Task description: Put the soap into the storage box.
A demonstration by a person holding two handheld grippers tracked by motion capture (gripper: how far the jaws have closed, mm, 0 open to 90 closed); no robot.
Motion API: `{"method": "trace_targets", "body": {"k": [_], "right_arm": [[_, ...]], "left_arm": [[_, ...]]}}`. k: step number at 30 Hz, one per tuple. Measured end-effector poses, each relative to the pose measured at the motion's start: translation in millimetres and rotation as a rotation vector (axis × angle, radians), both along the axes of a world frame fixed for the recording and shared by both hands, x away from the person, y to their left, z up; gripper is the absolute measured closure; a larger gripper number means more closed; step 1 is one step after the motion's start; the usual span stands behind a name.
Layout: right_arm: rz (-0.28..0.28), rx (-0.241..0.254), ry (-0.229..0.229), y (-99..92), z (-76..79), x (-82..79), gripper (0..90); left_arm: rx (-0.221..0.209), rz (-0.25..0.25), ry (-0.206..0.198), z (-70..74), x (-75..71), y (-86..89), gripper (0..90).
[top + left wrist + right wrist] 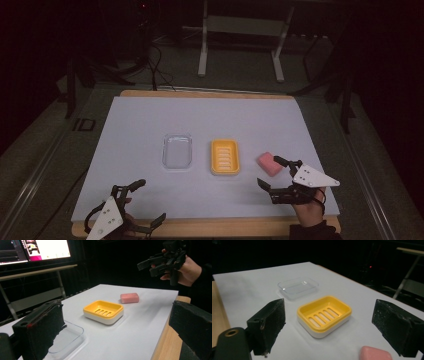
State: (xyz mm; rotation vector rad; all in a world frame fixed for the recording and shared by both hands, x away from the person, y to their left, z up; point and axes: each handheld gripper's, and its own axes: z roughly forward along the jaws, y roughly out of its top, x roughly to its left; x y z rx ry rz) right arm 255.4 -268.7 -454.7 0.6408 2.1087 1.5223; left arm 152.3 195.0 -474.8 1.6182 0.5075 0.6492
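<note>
Right tongs (273,174) spread, empty, soap (269,163) just ahead, long axis diagonal; left tongs (148,202) spread, far off.

The pink soap (270,164), a rounded bar, lies flat on my white tabletop (140,125) just right of the yellow slotted dish (224,156), apart from it, with the clear lid (177,150) lying open-side up left of that dish.
</note>
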Motion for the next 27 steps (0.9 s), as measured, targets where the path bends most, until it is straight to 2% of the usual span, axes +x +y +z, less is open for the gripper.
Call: {"method": "trace_targets", "body": {"k": [5,9,15,17,19,23,27], "right_arm": [[0.012,-0.01,0.001,2.9,-0.8,0.5,11.8],[0.012,-0.018,0.006,6.1,-1.3,0.6,11.7],[-0.01,-0.073,0.005,8.4,-3.5,4.1,11.8],[-0.031,-0.079,0.017,8.2,-4.0,5.6,11.8],[-0.074,-0.088,0.059,9.6,-5.0,6.7,11.8],[-0.169,-0.152,0.079,14.7,-8.4,8.9,11.8],[-0.222,-0.167,0.109,16.5,-8.0,10.1,11.8]], "left_arm": [[0.008,0.006,-0.002,-0.3,0.0,-0.4,0.5],[0.032,0.011,-0.006,-0.6,-0.5,-1.5,0.5],[0.041,0.024,-0.004,-0.7,0.4,-2.0,0.5],[0.045,0.026,0.0,-0.8,0.8,-2.1,0.5],[0.052,0.029,0.002,-0.9,0.3,-2.3,0.5],[0.057,0.034,0.0,-0.3,-1.3,-2.2,0.5],[0.068,0.042,0.003,-0.5,-1.2,-3.0,0.5]]}}
